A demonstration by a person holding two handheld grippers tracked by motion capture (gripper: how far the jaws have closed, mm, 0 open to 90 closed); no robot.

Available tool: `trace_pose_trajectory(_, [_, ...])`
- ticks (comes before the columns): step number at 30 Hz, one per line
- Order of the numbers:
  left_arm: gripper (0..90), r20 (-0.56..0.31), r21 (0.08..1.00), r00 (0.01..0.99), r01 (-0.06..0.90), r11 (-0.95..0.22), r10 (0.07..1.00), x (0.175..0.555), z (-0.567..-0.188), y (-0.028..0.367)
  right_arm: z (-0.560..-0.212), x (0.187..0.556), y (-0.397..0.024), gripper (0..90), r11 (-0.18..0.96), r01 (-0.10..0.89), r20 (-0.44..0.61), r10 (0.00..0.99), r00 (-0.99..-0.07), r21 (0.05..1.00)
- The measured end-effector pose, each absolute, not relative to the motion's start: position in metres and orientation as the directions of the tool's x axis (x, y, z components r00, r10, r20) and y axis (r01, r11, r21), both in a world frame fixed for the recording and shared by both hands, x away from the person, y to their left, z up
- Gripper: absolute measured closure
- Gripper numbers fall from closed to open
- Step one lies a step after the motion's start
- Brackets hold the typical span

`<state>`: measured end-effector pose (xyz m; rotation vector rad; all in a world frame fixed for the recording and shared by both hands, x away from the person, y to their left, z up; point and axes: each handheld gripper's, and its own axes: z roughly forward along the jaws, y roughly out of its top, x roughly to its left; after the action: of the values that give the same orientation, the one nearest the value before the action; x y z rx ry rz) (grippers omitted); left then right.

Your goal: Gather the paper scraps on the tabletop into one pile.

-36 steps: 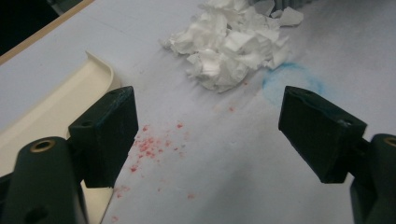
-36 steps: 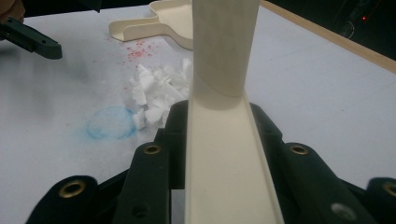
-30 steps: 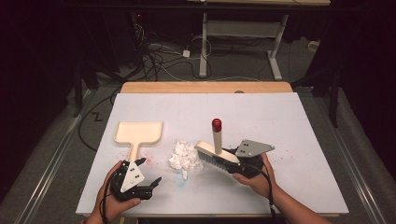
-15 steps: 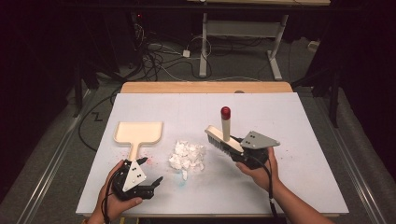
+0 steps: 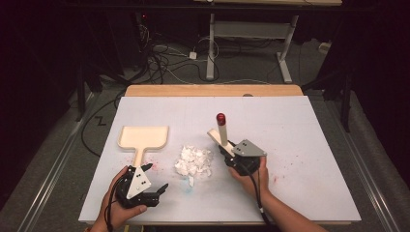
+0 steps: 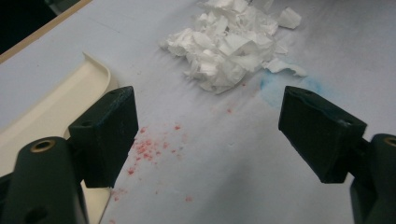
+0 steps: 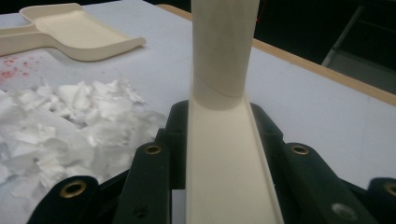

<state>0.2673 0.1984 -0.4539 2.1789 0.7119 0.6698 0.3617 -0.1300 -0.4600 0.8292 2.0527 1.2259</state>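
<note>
On the counter's (image 5: 309,145) left, your left hand-held gripper (image 5: 153,187) rests with jaws wide and empty beside the smooth cream plastic dustpan's (image 5: 144,137) handle. Mid-counter lies the heap of crumpled white paper scraps (image 5: 194,161), and just right of it your right hand-held gripper (image 5: 228,155) clamps the cream, red-tipped brush (image 5: 221,130). You seem set to sweep; next, likely steady the dustpan and drag the bristles leftward.

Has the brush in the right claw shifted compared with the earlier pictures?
Yes. The brush, held in the right claw, has swung from lying beside the paper scraps to the table's far-right side of the pile.
</note>
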Motion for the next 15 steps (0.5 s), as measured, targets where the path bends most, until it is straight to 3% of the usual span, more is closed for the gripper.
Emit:
trace_pose_trajectory(8, [19.1, 0.235, 0.771, 0.713, 0.278, -0.574, 0.661, 0.269, -0.455, 0.2, -0.457, 0.361, -0.096, 68.1, 0.278, 0.255, -0.056, 0.77, -0.635, 0.926])
trace_pose_trajectory(15, [19.1, 0.236, 0.775, 0.712, 0.273, -0.571, 0.661, 0.267, -0.454, 0.201, -0.45, 0.36, -0.095, 68.0, 0.26, 0.256, -0.044, 0.776, -0.63, 0.931])
